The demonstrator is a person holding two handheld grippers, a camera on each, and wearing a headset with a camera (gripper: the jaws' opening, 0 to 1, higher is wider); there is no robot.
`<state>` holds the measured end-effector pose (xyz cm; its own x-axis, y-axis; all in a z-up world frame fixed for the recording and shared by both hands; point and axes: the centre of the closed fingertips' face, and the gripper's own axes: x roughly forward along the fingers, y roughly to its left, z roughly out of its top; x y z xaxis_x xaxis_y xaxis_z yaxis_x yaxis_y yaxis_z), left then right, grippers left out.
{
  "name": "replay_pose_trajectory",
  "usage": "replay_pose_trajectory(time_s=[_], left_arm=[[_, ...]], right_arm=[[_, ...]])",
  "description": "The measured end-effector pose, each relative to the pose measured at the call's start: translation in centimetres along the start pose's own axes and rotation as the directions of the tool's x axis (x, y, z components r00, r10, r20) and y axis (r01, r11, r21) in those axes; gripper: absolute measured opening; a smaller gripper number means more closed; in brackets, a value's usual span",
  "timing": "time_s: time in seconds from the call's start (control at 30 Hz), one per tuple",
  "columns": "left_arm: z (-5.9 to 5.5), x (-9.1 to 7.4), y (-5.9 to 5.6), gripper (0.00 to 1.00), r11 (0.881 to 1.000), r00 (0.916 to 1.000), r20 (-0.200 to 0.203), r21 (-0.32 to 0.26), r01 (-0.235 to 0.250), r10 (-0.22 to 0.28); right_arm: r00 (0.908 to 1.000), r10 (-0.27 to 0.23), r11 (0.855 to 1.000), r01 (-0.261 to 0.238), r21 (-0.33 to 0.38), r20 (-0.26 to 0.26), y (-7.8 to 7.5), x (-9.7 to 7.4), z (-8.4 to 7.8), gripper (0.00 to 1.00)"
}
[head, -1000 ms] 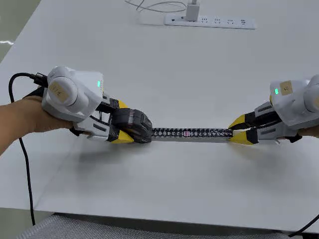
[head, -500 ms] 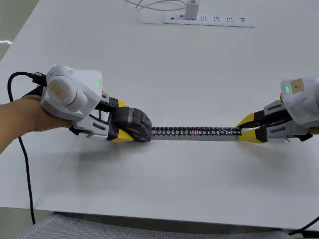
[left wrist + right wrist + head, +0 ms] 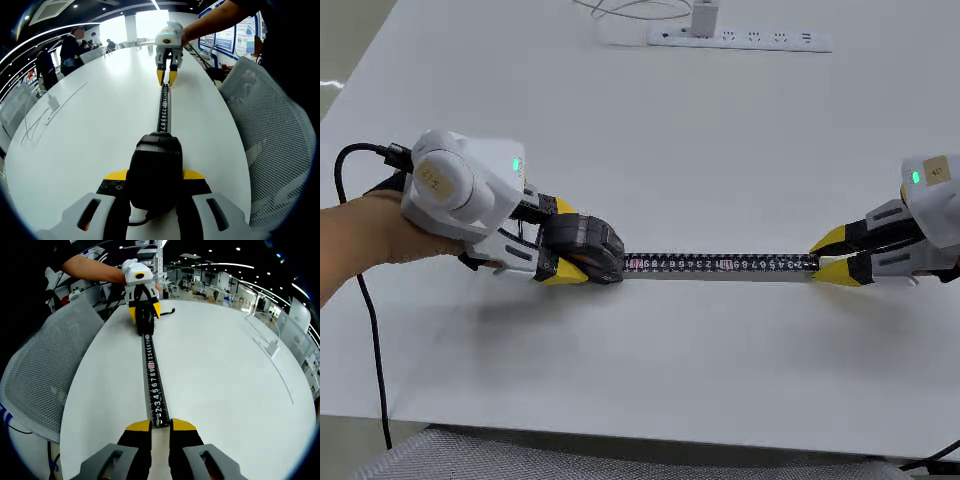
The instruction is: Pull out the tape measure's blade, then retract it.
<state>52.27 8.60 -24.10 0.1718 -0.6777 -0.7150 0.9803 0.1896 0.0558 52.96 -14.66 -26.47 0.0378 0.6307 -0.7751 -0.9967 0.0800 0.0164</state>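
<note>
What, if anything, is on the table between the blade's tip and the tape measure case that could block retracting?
Nothing visible. The blade runs straight over bare table from the right gripper, pinching its tip, to the tape measure case clamped in the left gripper. The power strip sits well off to the side.

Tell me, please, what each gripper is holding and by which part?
The left gripper clamps the tape measure's case across its sides. The right gripper pinches the blade at its free end.
</note>
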Motion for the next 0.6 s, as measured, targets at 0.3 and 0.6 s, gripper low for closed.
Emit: replay_pose_trajectory(time_s=[0.3,0.6], left_arm=[[0.0,0.0,0.0,0.30,1.000,1.0000,0.000,0.001,-0.002,0.002],[0.0,0.0,0.0,0.30,1.000,1.0000,-0.001,0.003,-0.004,0.004]], right_arm=[[0.9999,-0.010,1.000,0.010,0.011,-0.005,-0.1,-1.1,-0.8,0.08],[0.9998,-0.014,1.000,0.014,0.016,-0.014,0.0,-1.6,-1.3,0.08]])
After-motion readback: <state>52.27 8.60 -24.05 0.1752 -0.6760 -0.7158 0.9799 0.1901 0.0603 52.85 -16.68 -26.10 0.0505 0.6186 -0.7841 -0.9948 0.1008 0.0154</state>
